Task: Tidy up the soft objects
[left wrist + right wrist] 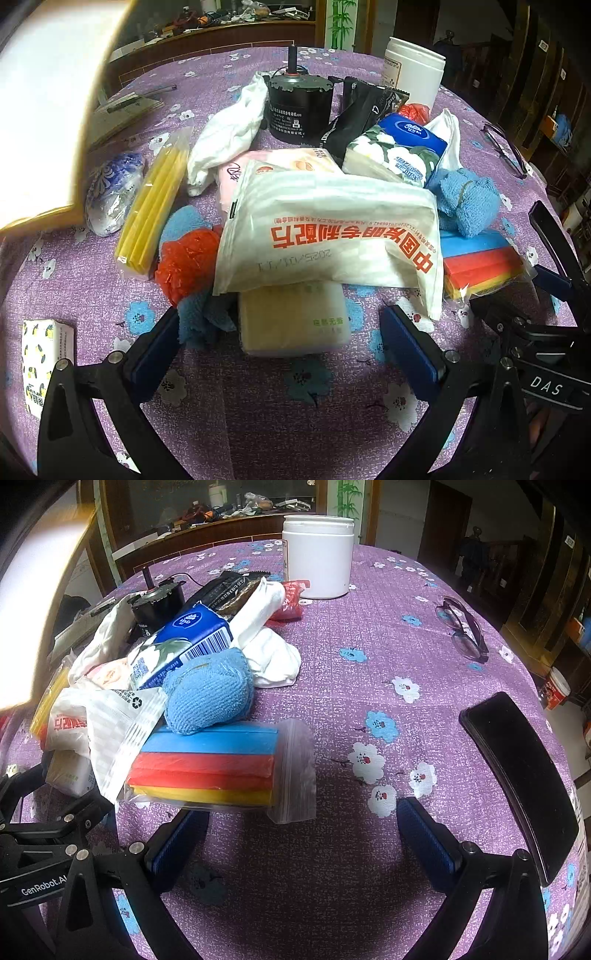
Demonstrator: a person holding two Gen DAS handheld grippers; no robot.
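The pile of soft things sits mid-table on the purple flowered cloth of the table (369, 627). Nearest the left tool (280, 332), whose blue-padded fingers stand wide apart and empty, lies a pale tissue pack (295, 317), partly tucked under a big white packet with red print (332, 236). Both look light and squashy; the film wrap will probably be slippery, so a grip across the tissue pack's short sides, squeezing into the paper, seems the safest hold. Beside it a crumpled red plastic bag (188, 258) rests on a blue towel (199, 314) (both limp, likely to sag and drag neighbours along when lifted).

The right tool (303, 834) is likewise spread open, holding nothing, just short of a zip bag of blue, red and yellow foam strips (210, 764). Those strips should be springy and nearly weightless; pinching the stack through the bag, not the loose clear flap, would hold better. A balled blue cloth (207, 690) sits on top of the bag and may well roll off.
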